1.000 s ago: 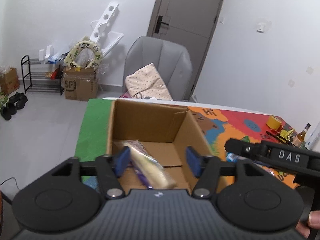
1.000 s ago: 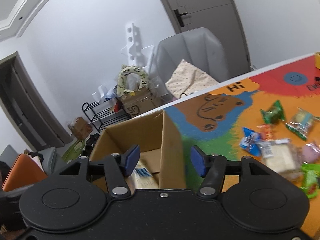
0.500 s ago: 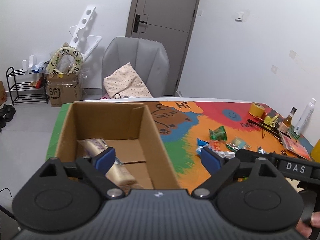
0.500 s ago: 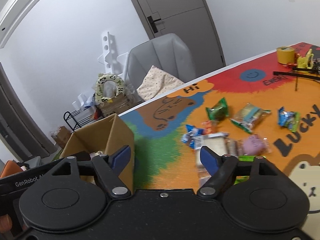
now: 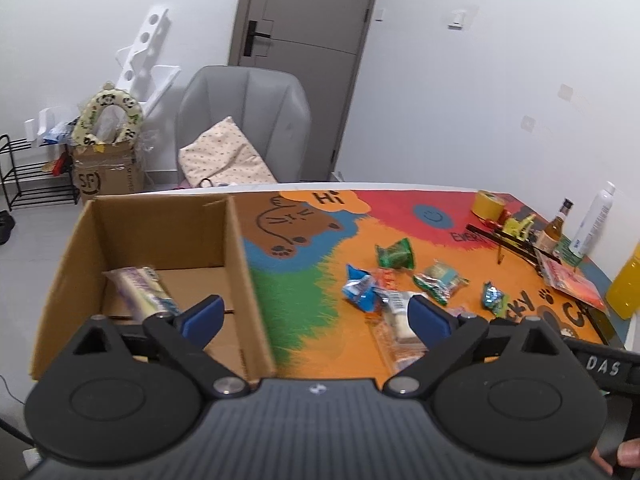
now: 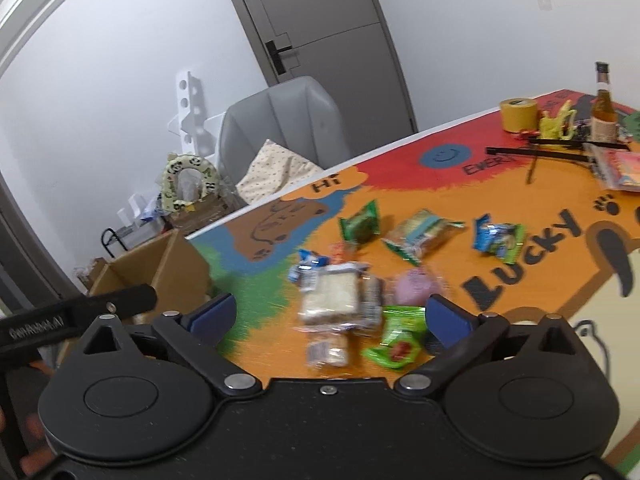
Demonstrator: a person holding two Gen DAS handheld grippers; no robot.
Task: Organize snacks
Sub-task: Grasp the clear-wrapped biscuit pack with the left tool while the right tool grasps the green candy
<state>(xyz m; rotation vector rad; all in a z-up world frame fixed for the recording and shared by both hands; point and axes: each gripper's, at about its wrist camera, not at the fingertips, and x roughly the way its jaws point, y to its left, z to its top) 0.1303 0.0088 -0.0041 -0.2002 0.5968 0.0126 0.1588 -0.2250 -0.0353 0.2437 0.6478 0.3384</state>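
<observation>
**Background clutter, room and counter edge**

Grey door (image 5: 304,68) shut, grey chair (image 5: 244,120) before it with a dotted cushion (image 5: 224,160) on the seat. Left of the chair: SF carton (image 5: 106,174) on the floor with a panda ring (image 5: 110,114) on top, white rack (image 5: 144,60) leaning on the wall, black shelf (image 5: 28,178). Far right of the counter (image 5: 320,344): tape roll (image 5: 489,205), brown bottle (image 5: 554,228), white spray can (image 5: 592,222), orange juice bottle (image 5: 626,280), yellow toy (image 5: 518,226), black sticks (image 6: 556,152), pink packet (image 5: 572,280).
</observation>
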